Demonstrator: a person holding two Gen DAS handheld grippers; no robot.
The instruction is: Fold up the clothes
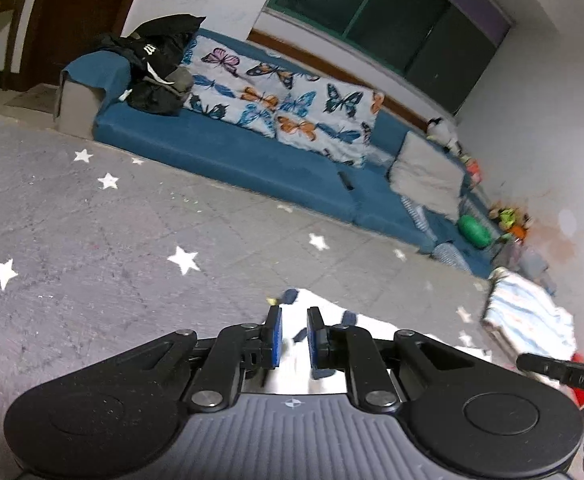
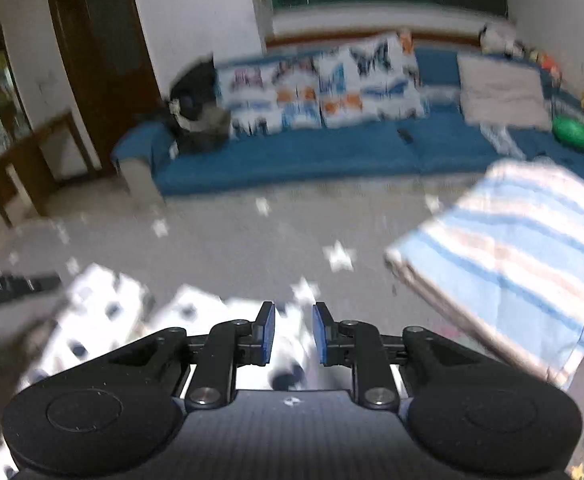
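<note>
A white garment with dark blue spots (image 1: pixel 368 326) lies on the grey star carpet, just beyond my left gripper (image 1: pixel 294 336). The left jaws stand slightly apart with the white cloth showing between them; nothing is clearly pinched. The same spotted garment (image 2: pixel 104 312) spreads left and under my right gripper (image 2: pixel 293 332), whose jaws are apart with cloth visible in the gap. The right wrist view is motion-blurred. A folded blue, white and pink striped cloth (image 2: pixel 524 264) lies on the carpet at right, also in the left wrist view (image 1: pixel 532 316).
A long blue sofa (image 1: pixel 228 152) with butterfly cushions (image 1: pixel 280 100) and a black bag (image 1: pixel 156 68) lines the far wall. A green ball (image 2: pixel 572 132) and toys sit at its right end. A brown door (image 2: pixel 100 48) stands at left. The other gripper's tip (image 1: pixel 564 368) shows at right.
</note>
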